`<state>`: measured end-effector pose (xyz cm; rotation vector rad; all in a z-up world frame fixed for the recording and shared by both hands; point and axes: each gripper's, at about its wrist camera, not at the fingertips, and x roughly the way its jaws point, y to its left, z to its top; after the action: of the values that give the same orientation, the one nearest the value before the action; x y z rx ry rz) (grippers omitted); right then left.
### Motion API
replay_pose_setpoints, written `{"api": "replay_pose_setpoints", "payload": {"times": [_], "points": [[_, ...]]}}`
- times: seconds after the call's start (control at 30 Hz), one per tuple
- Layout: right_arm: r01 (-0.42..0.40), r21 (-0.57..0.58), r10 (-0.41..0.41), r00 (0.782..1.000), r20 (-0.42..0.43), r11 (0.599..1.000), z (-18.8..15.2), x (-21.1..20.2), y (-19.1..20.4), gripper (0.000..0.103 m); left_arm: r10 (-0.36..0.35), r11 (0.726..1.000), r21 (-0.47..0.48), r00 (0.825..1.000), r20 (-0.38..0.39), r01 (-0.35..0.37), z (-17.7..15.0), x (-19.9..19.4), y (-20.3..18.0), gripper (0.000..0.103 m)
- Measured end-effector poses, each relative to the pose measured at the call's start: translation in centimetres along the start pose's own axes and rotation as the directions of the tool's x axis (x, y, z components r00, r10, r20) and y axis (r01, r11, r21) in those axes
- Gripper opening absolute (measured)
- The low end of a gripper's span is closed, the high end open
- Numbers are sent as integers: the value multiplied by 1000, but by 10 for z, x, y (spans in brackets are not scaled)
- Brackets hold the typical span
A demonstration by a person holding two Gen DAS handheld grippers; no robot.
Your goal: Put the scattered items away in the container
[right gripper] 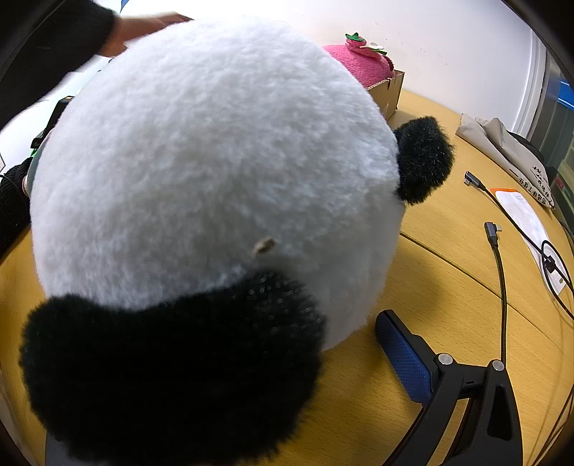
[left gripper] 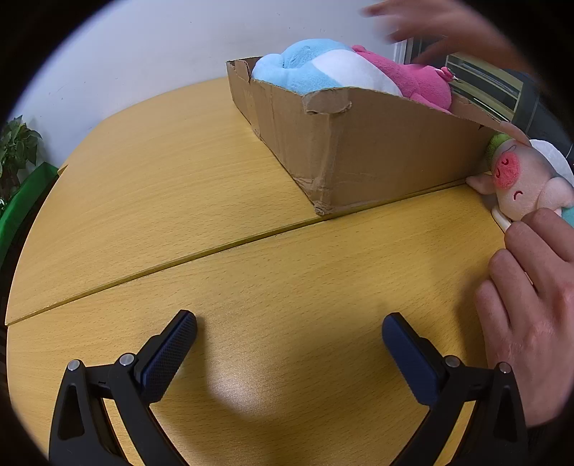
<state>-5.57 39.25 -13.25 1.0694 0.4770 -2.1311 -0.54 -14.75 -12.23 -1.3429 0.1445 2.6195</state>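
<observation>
A cardboard box [left gripper: 376, 157] stands on the wooden table and holds a blue and white plush [left gripper: 315, 71] and a pink plush [left gripper: 412, 79]. A small pink pig plush [left gripper: 520, 179] lies beside the box at the right edge, with a bare hand [left gripper: 531, 308] next to it. My left gripper [left gripper: 288, 340] is open and empty over bare table. In the right wrist view a large panda plush [right gripper: 215, 179] fills the frame. My right gripper's right finger [right gripper: 401, 355] stands beside the panda; the left finger is hidden behind it. The pink plush [right gripper: 362, 64] and the box corner [right gripper: 391, 89] show behind.
Two black USB cables [right gripper: 498, 272], a white paper [right gripper: 531, 229] and a grey cloth bag [right gripper: 509, 150] lie on the table at the right. A blurred hand [left gripper: 430, 25] moves above the box. A green plant [left gripper: 18, 150] stands far left.
</observation>
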Motion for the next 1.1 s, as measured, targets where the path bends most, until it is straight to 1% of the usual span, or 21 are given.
{"api": "replay_pose_setpoints", "payload": {"times": [0.67, 1.1], "points": [[0, 0, 0, 1000, 0, 1000, 0, 2, -1, 103, 0, 1000, -2, 1000, -2, 0, -3, -7, -6, 103], [0, 0, 0, 1000, 0, 1000, 0, 1, -1, 103, -1, 1000, -3, 1000, -5, 1, 5, -12, -3, 103]]}}
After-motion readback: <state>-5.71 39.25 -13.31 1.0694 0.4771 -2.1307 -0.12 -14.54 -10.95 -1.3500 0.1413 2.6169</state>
